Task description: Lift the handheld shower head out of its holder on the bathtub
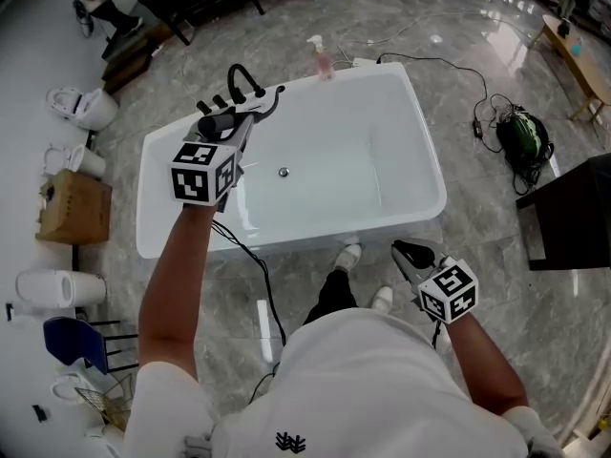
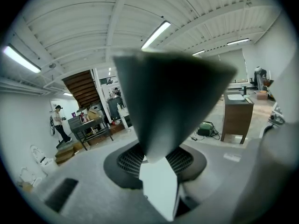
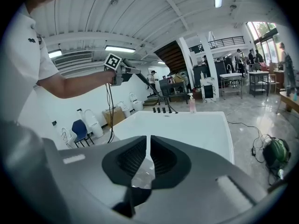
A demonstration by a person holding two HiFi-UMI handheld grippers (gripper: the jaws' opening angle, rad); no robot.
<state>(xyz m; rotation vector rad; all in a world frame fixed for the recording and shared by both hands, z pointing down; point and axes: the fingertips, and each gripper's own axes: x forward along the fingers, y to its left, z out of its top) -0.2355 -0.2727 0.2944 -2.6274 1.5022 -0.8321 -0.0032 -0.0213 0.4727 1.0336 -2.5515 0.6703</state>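
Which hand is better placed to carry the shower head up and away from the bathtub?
Left. The left gripper is clamped on the shower head above the bathtub rim; the right gripper is shut, empty, low outside the tub.

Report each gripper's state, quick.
Left gripper: closed on the shower head, lifted above the bathtub.
Right gripper: closed, nothing between its jaws.

Readable text: none in any view.
Marker cubes (image 1: 203,172): black-and-white square patterns, no letters or numbers.
Shirt (image 1: 363,370): small black emblem, no legible words.
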